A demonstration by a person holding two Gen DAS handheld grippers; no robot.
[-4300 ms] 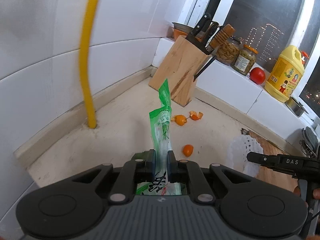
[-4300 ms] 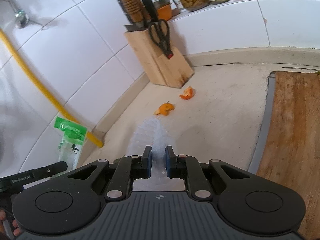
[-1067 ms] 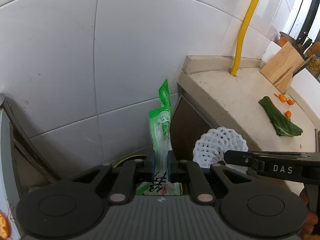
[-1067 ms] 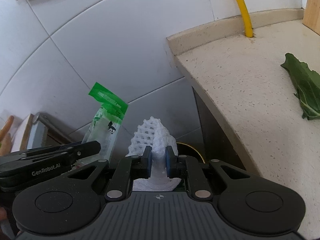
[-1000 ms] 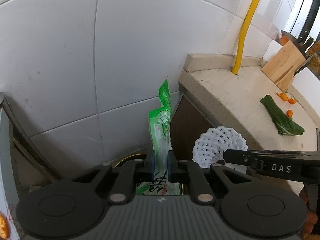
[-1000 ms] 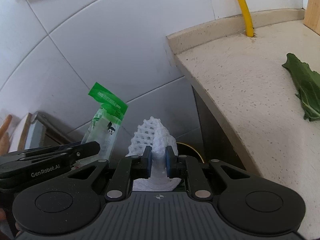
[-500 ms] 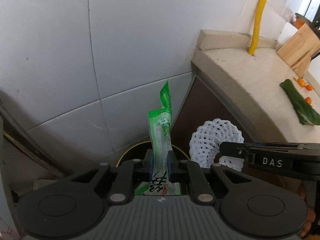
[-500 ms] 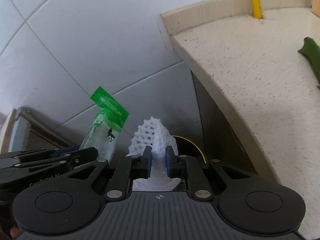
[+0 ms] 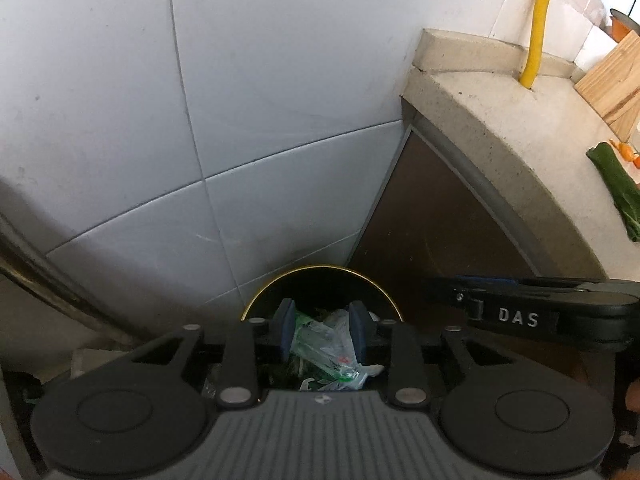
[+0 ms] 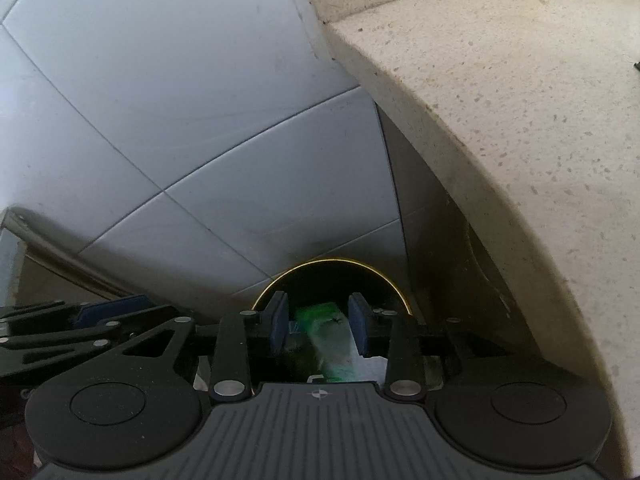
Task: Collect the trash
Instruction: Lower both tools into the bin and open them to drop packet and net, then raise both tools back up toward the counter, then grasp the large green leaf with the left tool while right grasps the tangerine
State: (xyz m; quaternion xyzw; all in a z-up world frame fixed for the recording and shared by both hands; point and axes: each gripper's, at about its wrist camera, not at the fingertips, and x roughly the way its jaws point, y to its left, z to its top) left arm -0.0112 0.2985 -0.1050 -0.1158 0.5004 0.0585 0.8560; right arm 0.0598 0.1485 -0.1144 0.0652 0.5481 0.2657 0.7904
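Tiled wall (image 9: 280,80): pale glazed tiles fill the left wrist view from 9 to 12 o'clock; the bin stands against its foot, in the corner beside the counter's end.
Left gripper (image 9: 322,330): black two-finger gripper with blue pads, pointed steeply down over the bin mouth; its jaws are opening and nothing is pinched. The gap frames the bin's contents, which suits a release made straight above the opening.
Round black trash bin with a thin gold rim (image 9: 320,267): at 6 o'clock in both views, directly beneath both grippers.
Crumpled clear-and-green plastic wrapper (image 9: 326,346): the task's trash, lying loose among other refuse inside the bin, seen between the left pads but apart from them. In the right wrist view a blurred green-and-white packet (image 10: 330,334) shows in the same place; the blur leaves it unclear whether it is falling or resting.
Right gripper (image 10: 318,322): the matching black gripper, side by side with the left; its jaws are opening and hold nothing. White scraps show below it, too dim to name.
Speckled beige stone counter (image 9: 500,128): at 2 o'clock, its rounded edge overhanging a dark cabinet side.
Yellow pipe (image 9: 538,20): rises from the counter at 1 o'clock.
Green leaf (image 9: 618,188) and orange peel bits (image 9: 628,151): at 3 o'clock on the counter, judged still to be collected.
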